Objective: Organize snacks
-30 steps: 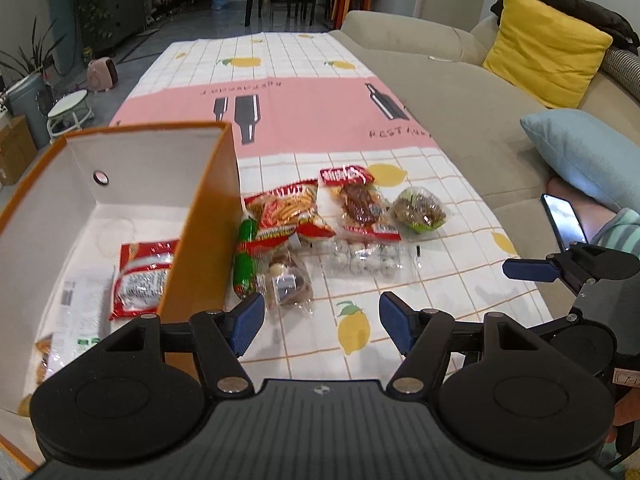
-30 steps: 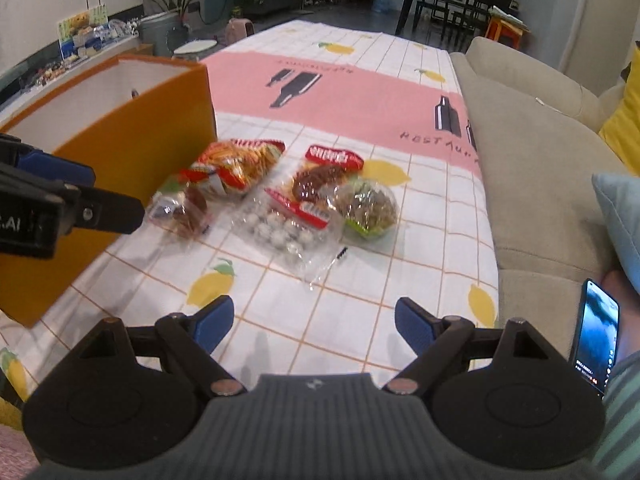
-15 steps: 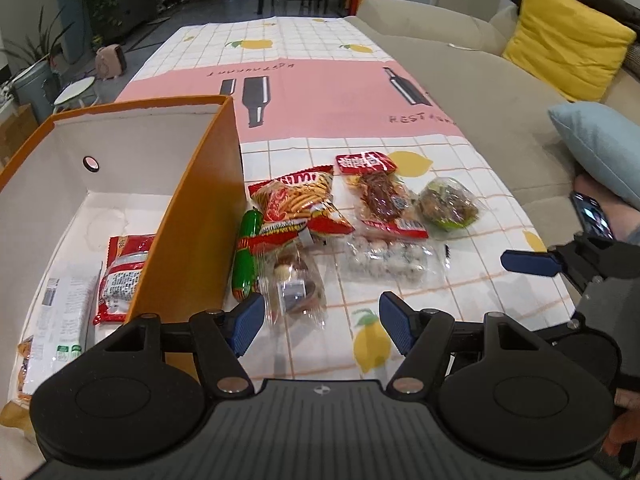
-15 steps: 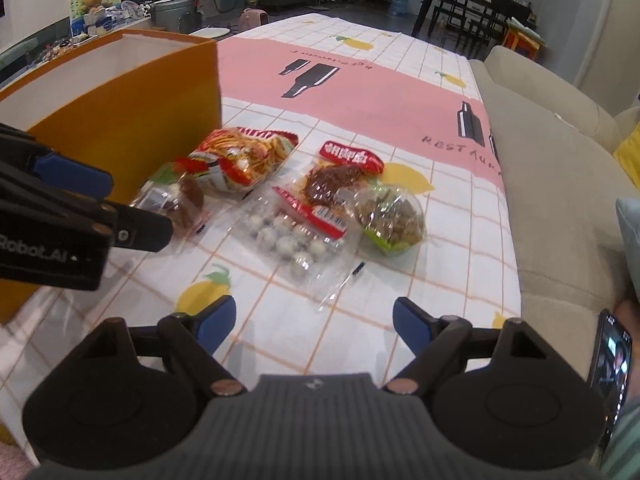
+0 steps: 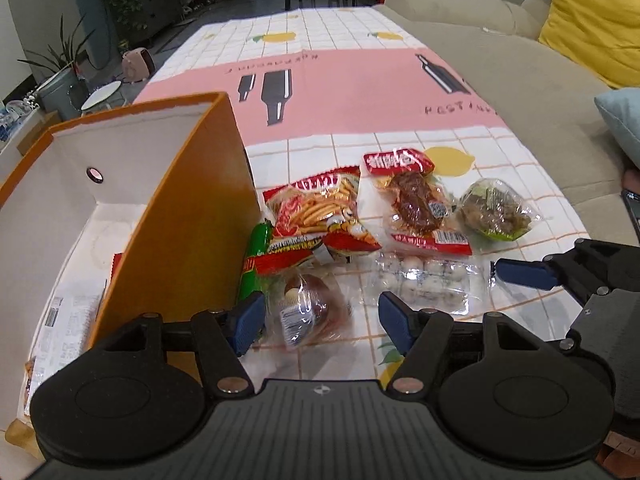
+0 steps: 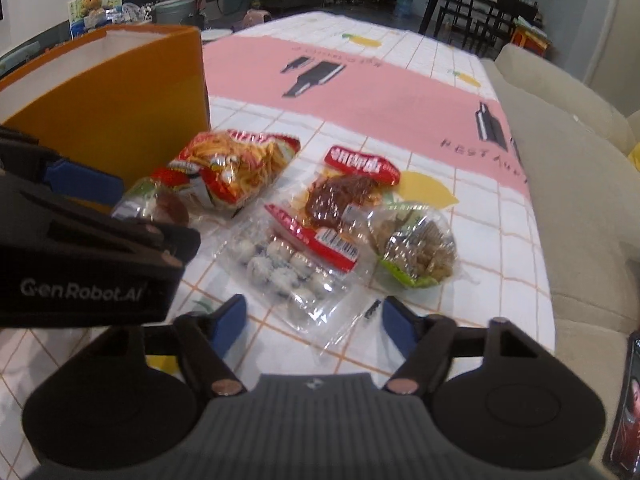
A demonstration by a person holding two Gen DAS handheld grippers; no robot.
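"GenRobot.AI" is printed in pale letters on the side of the left gripper (image 6: 80, 200), at the right tool's left. Ahead of both tools, the tablecloth (image 6: 360, 92) carries dark lettering, partly legible as "REST".

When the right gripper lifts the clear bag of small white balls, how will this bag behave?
The clear bag of white balls looks thin and crinkled, so it will probably sag and fold. Its balls seem loose and may shift to the low end. The glossy film could slip between the open fingers of the right gripper, so pinching an edge seems safer.
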